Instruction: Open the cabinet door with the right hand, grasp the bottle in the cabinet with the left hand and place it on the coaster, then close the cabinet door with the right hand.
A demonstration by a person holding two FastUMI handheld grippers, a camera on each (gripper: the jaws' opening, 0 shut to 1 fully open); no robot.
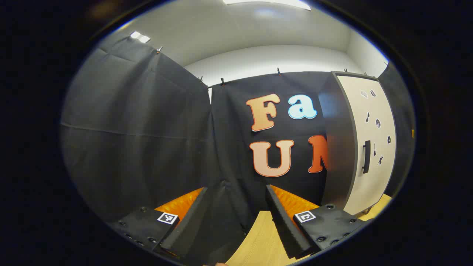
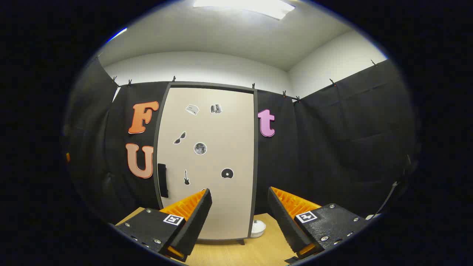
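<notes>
Right gripper view puts my right claw [image 2: 239, 218] in front of a tall cabinet with a beige door [image 2: 207, 162] framed in dark grey. Its fingers stand wide apart with nothing between them. The door is closed, straight ahead of this claw, and small stickers dot its face. A black vertical handle [image 2: 162, 180] sits on the door's edge, ahead and to the left of my left finger [image 2: 192, 218]. Beyond the gap of this claw, at the cabinet's foot, a small white round object [image 2: 258, 227] rests on the light wooden surface [image 2: 236, 255]; I cannot tell whether it is the coaster. The bottle is hidden from me behind the closed door.

Left gripper view has my left claw [image 1: 236, 218] also spread open and empty, pointed at the black cloth wall [image 1: 147, 140]. From here the same cabinet [image 1: 369, 147] stands ahead and well to the right of this claw, its door shut and its handle facing me.
</notes>
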